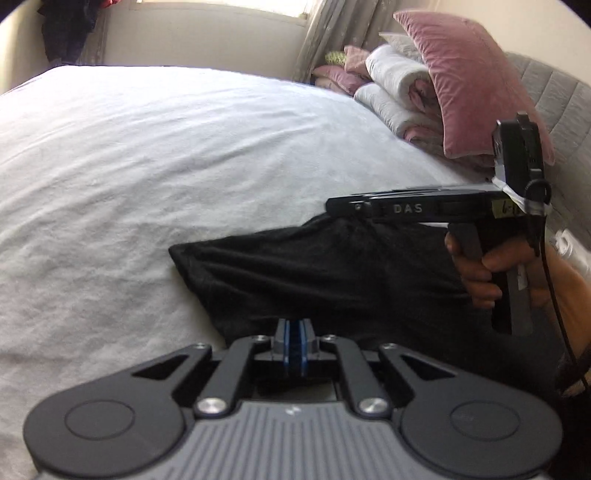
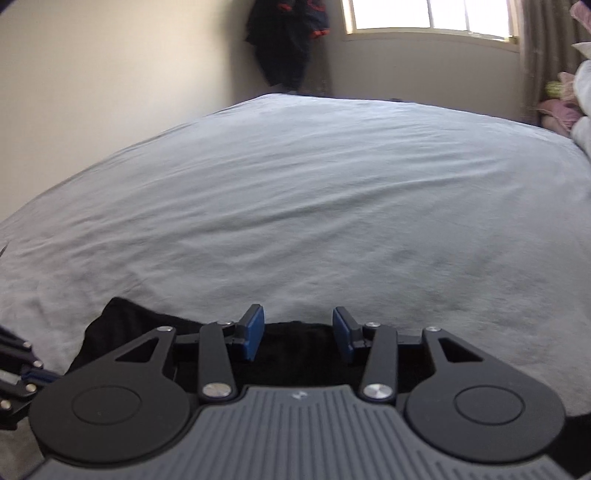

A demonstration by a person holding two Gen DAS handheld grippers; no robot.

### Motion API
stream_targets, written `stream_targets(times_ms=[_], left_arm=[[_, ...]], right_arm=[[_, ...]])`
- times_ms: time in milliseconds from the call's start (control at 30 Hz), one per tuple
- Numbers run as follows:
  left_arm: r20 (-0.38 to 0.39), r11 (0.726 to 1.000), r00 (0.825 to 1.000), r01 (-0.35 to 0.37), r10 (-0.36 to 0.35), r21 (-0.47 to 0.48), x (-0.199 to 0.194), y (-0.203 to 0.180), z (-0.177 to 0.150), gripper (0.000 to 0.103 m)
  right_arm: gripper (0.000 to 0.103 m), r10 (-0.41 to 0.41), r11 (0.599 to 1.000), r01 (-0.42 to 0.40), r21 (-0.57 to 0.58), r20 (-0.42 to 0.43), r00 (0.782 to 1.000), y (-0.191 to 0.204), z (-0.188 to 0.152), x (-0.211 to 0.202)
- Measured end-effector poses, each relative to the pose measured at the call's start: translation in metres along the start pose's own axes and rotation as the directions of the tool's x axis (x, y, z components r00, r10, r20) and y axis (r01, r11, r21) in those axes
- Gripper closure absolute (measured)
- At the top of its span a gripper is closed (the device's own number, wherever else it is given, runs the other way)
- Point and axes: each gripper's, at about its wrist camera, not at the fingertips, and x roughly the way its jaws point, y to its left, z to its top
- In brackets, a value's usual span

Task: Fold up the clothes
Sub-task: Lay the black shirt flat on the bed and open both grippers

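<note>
A black garment (image 1: 332,277) lies partly folded on the white bedsheet (image 1: 147,166). My left gripper (image 1: 294,334) is shut, its blue pads pressed together at the garment's near edge. I cannot tell whether any cloth is pinched between them. A hand (image 1: 480,273) holds my right gripper (image 1: 332,206) level just above the garment's far edge. In the right wrist view that right gripper (image 2: 299,332) is open, blue pads (image 2: 255,332) wide apart, over the black garment (image 2: 122,321). The left gripper (image 2: 22,373) shows at the left border.
A pink cushion (image 1: 469,81) and folded white bedding (image 1: 395,85) are stacked against the grey headboard (image 1: 554,96) on the right. Dark clothes (image 2: 288,40) hang in the far corner beside a window (image 2: 428,14). Bare sheet (image 2: 295,203) stretches ahead and left.
</note>
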Motion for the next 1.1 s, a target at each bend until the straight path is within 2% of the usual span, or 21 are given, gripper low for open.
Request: stream_targets(times_ms=[33, 100, 133, 200, 333, 433, 567, 600, 667, 700, 733, 800, 900, 967, 1100], left_arm=[[-0.007, 1.000, 1.000, -0.003, 0.003, 0.005, 0.000, 0.000, 0.000, 0.097], [-0.022, 1.000, 1.000, -0.008, 0.009, 0.015, 0.001, -0.001, -0.001, 0.097], [-0.026, 1.000, 1.000, -0.008, 0.009, 0.017, 0.000, -0.001, -0.001, 0.097], [-0.025, 1.000, 1.000, -0.003, 0.003, 0.013, -0.001, 0.000, -0.003, 0.097], [-0.024, 1.000, 1.000, -0.008, 0.009, 0.026, -0.002, -0.002, -0.005, 0.097], [-0.023, 1.000, 1.000, -0.005, 0.006, 0.025, -0.003, -0.001, -0.005, 0.097], [-0.018, 1.000, 1.000, -0.006, 0.006, 0.008, -0.007, 0.001, -0.003, 0.094], [-0.015, 1.000, 1.000, -0.016, 0.016, 0.009, -0.008, 0.000, -0.002, 0.090], [0.000, 0.998, 0.998, -0.056, 0.056, 0.025, -0.013, -0.004, 0.001, 0.077], [0.003, 0.997, 0.997, -0.073, 0.073, 0.029, -0.015, -0.007, 0.002, 0.066], [-0.002, 0.996, 0.997, -0.081, 0.081, 0.024, -0.017, -0.009, 0.001, 0.062], [-0.014, 0.995, 0.995, -0.098, 0.098, 0.014, -0.019, -0.014, 0.001, 0.061], [-0.031, 0.992, 0.992, -0.122, 0.122, -0.001, -0.024, -0.021, 0.000, 0.048], [-0.043, 0.990, 0.989, -0.139, 0.138, -0.010, -0.026, -0.025, -0.001, 0.048], [-0.066, 0.985, 0.983, -0.172, 0.170, -0.029, -0.032, -0.034, -0.002, 0.048]], right_arm=[[0.058, -0.009, 0.999, 0.008, -0.032, -0.022, 1.000, 0.005, -0.002, 0.006], [0.071, -0.057, 0.991, 0.054, -0.119, -0.025, 0.998, 0.017, -0.009, 0.014], [0.095, -0.072, 0.987, 0.069, -0.147, -0.020, 0.997, 0.022, -0.010, 0.015], [0.097, -0.096, 0.983, 0.094, -0.158, -0.007, 0.995, 0.026, -0.009, 0.015], [0.099, -0.143, 0.988, 0.143, -0.063, 0.012, 0.990, 0.017, -0.005, 0.023], [0.097, -0.144, 0.988, 0.145, -0.045, 0.014, 0.989, 0.016, -0.004, 0.022], [0.087, -0.135, 0.991, 0.136, -0.016, 0.015, 0.991, 0.015, -0.004, 0.006], [0.085, -0.135, 0.991, 0.136, -0.004, 0.017, 0.991, 0.013, -0.004, -0.003], [0.069, -0.138, 0.990, 0.138, 0.014, 0.019, 0.990, 0.008, -0.006, -0.025], [0.066, -0.140, 0.990, 0.139, 0.027, 0.013, 0.990, 0.005, -0.009, -0.038], [0.066, -0.141, 0.989, 0.141, 0.040, 0.007, 0.990, 0.002, -0.012, -0.051], [0.066, -0.146, 0.987, 0.146, 0.064, -0.006, 0.989, -0.004, -0.018, -0.077], [0.064, -0.179, 0.980, 0.181, 0.079, -0.030, 0.983, -0.010, -0.034, -0.120], [0.060, -0.201, 0.974, 0.205, 0.096, -0.048, 0.978, -0.014, -0.047, -0.147], [0.059, -0.249, 0.955, 0.259, 0.142, -0.084, 0.965, -0.023, -0.076, -0.197]])
